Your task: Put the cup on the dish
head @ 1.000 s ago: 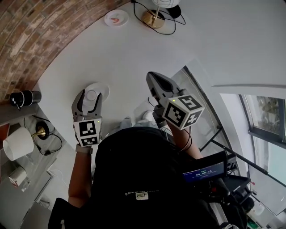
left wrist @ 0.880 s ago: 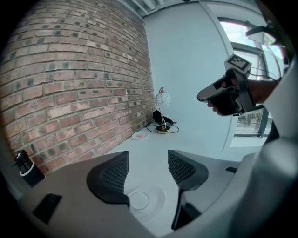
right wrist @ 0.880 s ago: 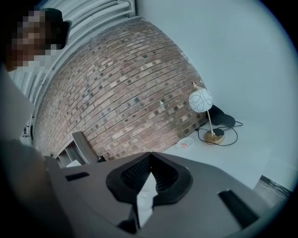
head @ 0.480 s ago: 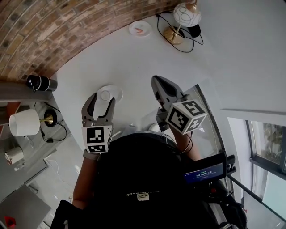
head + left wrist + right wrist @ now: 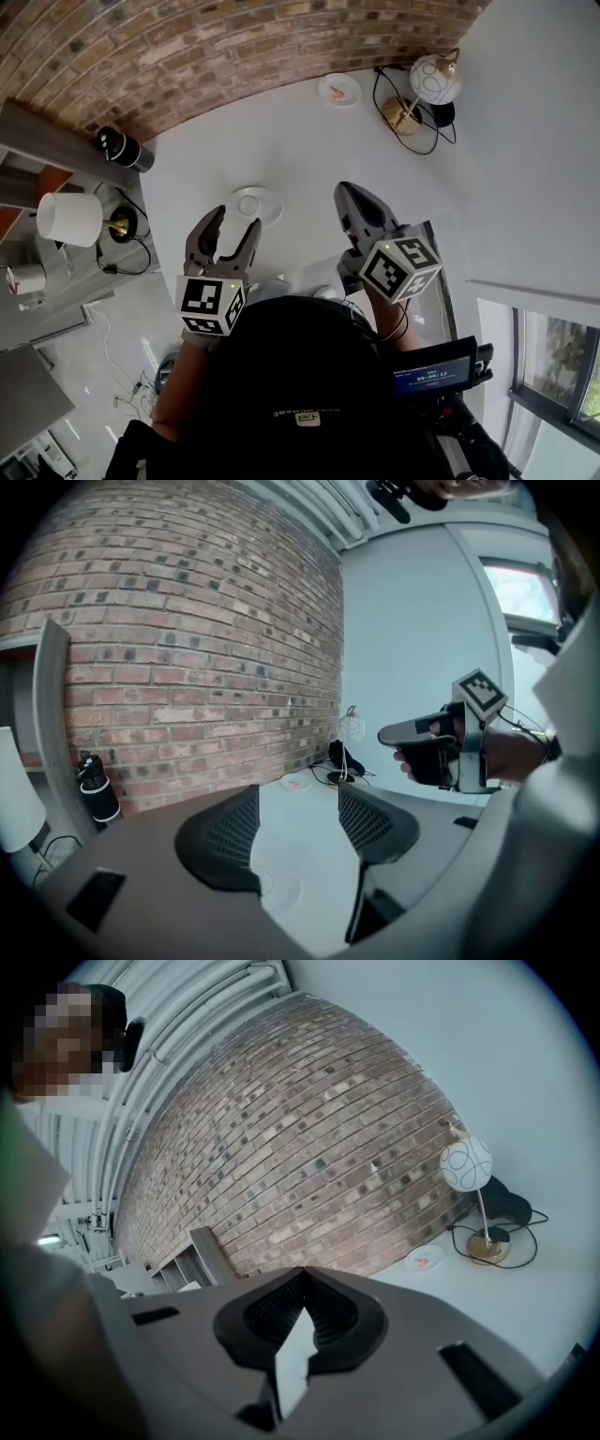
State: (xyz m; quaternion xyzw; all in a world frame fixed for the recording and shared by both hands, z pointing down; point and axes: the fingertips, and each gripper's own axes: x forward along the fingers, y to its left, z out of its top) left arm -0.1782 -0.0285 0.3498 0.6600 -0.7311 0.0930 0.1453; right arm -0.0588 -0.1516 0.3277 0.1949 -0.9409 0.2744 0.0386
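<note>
Near the dish (image 5: 256,203), the left gripper (image 5: 234,223) gapes empty.

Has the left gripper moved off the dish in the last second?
Yes. The left gripper has drawn back toward the person: its open jaws flanked the dish then, and now stop short of it.

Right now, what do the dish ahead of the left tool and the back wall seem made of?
Dish: smooth white with a raised rim, probably glazed ceramic, possibly plastic. Wall: matte red-brown brick, pale mortar joints visible.
</note>
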